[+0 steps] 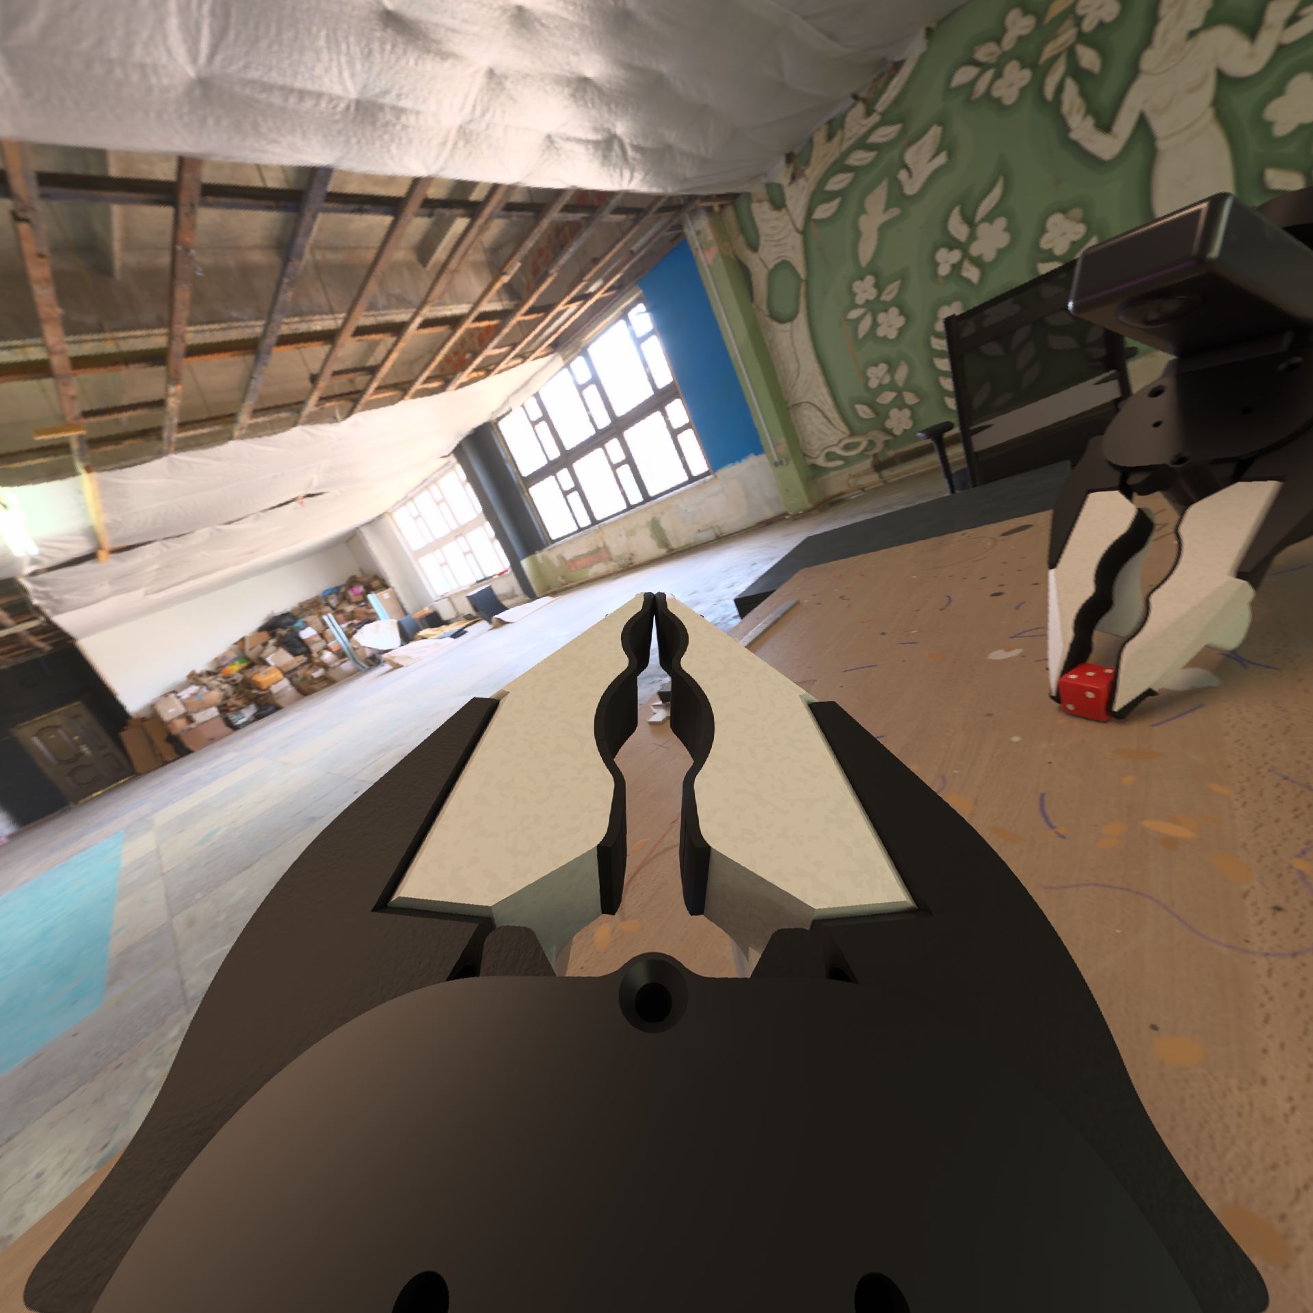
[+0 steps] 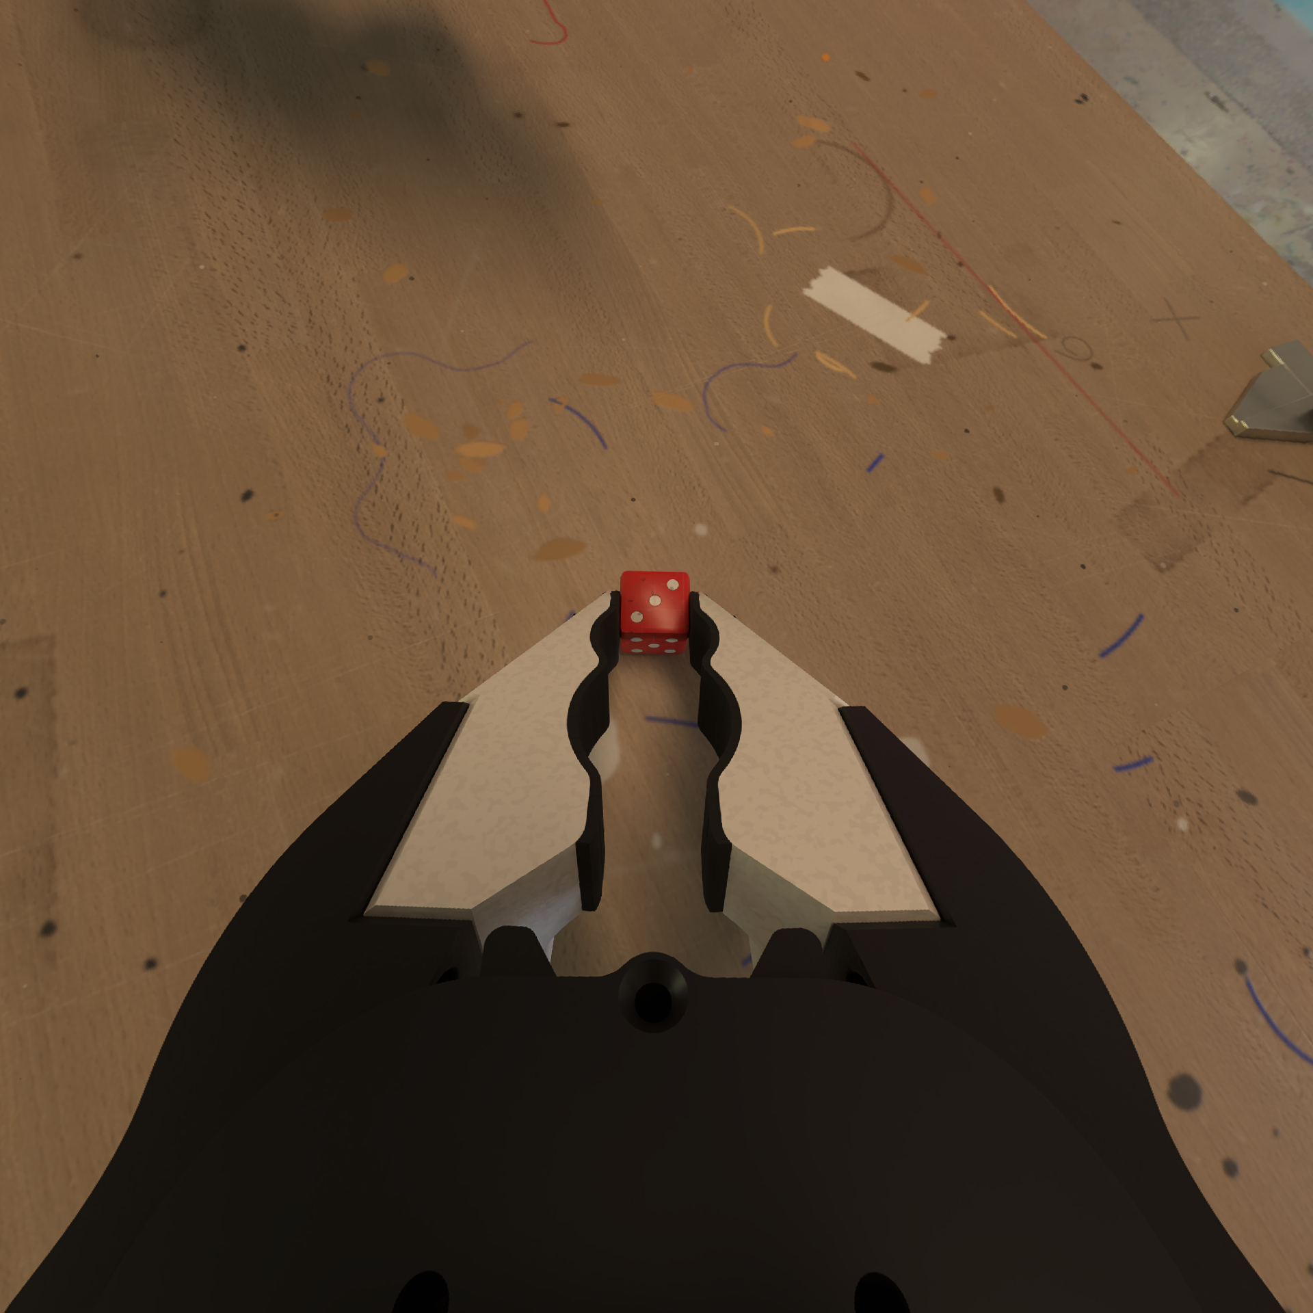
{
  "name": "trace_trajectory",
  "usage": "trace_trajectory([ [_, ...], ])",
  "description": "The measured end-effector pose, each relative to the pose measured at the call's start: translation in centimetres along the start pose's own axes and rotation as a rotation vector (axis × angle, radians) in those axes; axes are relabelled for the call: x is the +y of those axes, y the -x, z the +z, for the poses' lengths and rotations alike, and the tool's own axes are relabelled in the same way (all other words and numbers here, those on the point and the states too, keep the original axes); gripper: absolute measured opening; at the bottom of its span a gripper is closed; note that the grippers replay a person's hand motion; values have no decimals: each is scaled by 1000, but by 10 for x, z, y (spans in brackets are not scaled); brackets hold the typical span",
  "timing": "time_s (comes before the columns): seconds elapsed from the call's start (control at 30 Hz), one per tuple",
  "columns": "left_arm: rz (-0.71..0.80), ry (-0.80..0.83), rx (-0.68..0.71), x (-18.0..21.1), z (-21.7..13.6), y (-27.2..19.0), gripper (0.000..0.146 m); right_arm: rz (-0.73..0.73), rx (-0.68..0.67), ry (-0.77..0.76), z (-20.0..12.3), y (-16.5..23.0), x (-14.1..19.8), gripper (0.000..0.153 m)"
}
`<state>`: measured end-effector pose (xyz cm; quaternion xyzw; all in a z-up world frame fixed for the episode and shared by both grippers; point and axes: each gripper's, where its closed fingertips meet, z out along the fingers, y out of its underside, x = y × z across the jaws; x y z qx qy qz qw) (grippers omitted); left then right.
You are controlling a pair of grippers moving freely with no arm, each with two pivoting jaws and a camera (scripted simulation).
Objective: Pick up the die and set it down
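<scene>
A small red die (image 2: 654, 604) with white pips sits between the fingertips of my right gripper (image 2: 654, 612), whose jaws touch it on both sides. In the left wrist view the die (image 1: 1085, 690) is at the surface of the wooden table (image 1: 995, 888), held by the right gripper (image 1: 1083, 703), which points steeply down at the far right. My left gripper (image 1: 654, 617) is shut and empty. It hovers over the table's left edge, well to the left of the die.
A strip of pale tape (image 2: 874, 312) and a grey metal bracket (image 2: 1275, 398) lie on the table beyond the die to the right. The table edge (image 2: 1208, 106) runs along the upper right. A dark screen panel (image 1: 1030, 384) stands behind the table.
</scene>
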<state>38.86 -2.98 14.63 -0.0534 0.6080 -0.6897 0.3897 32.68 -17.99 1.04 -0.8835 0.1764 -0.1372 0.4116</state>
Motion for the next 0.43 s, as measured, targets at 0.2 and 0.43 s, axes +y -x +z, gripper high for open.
trace_trajectory([
  [0.2, 7, 13, 68, 5, 3, -19, 0, 2, 2, 4, 0, 0, 0, 18],
  [0.43, 5, 34, 93, 14, 6, -24, 0, -6, 10, 3, 0, 0, 0, 18],
])
